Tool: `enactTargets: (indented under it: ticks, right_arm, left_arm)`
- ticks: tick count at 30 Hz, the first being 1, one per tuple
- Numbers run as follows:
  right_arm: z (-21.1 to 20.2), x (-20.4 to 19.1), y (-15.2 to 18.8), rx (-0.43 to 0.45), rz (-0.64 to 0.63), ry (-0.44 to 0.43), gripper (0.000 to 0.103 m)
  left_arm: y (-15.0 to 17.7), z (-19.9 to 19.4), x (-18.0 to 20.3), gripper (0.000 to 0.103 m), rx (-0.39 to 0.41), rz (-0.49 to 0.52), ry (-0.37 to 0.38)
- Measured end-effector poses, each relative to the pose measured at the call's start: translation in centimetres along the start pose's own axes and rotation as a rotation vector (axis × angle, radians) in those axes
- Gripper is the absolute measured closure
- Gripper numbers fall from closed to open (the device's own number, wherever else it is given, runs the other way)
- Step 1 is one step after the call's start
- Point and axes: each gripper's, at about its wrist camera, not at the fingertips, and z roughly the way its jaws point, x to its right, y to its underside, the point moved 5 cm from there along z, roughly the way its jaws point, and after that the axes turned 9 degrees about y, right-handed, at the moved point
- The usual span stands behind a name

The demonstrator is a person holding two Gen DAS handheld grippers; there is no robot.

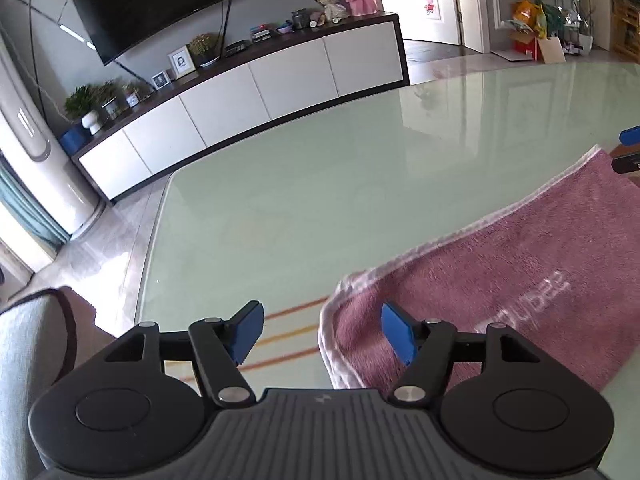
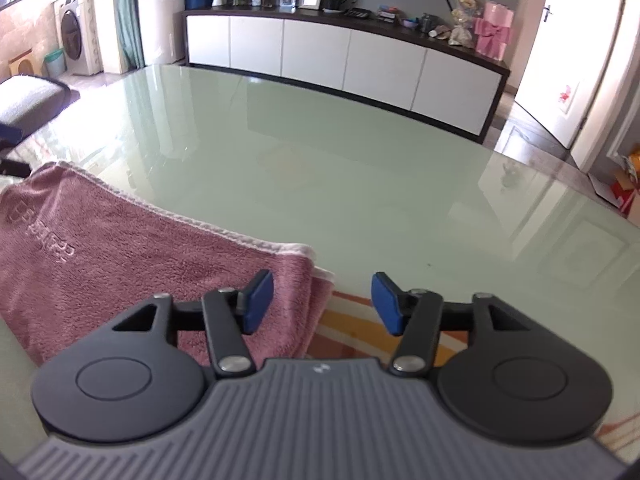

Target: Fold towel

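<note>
A pink towel (image 1: 500,280) with a white hem and pale lettering lies folded flat on the glass table (image 1: 300,184). My left gripper (image 1: 322,334) hovers open over the towel's near left corner; its blue pads hold nothing, and the hem runs between them on the table. In the right wrist view the same towel (image 2: 120,264) fills the lower left. My right gripper (image 2: 322,302) stands open above the towel's right folded corner, with nothing pinched. The right gripper's tip also shows at the left wrist view's right edge.
The pale green glass table (image 2: 340,168) stretches ahead of both grippers, with orange stripes under the glass near the front. Beyond it a white TV cabinet (image 2: 344,60) lines the wall. A grey chair (image 1: 28,360) sits at the table's left edge.
</note>
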Motion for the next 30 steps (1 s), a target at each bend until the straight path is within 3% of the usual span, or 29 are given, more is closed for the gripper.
enactTargets:
  ticks: [4, 8, 12, 14, 19, 26, 30]
  right_arm:
    - [-1.8, -0.1, 0.7, 0.006, 0.0, -0.011, 0.046]
    - [-4.1, -2.2, 1.9, 0.016, -0.014, -0.095, 0.047]
    - [-5.5, -5.0, 2.9, -0.001, -0.043, -0.164, 0.069]
    - [-5.7, -6.7, 3.4, -0.016, -0.052, -0.194, 0.072]
    - [-5.0, -8.0, 4.9, -0.052, -0.06, -0.178, 0.074]
    - [-4.0, -4.2, 5.9, -0.091, 0.054, -0.159, 0.081]
    - [-4.3, -4.5, 5.5, -0.098, 0.064, -0.137, 0.08]
  left_arm:
    - [1.1, -1.4, 1.5, 0.033, 0.01, 0.001, 0.037]
    - [2.1, -2.6, 4.1, 0.032, 0.032, 0.015, 0.096]
    - [2.8, -2.5, 6.4, 0.032, 0.049, 0.008, 0.14]
    - [3.2, -2.0, 6.9, 0.032, 0.042, -0.004, 0.15]
    - [4.9, -0.6, 6.7, 0.032, -0.002, -0.037, 0.126]
    - [7.4, -0.3, 2.9, 0.025, -0.032, -0.176, 0.143]
    - [7.3, -0.7, 3.1, 0.029, -0.022, -0.168, 0.128]
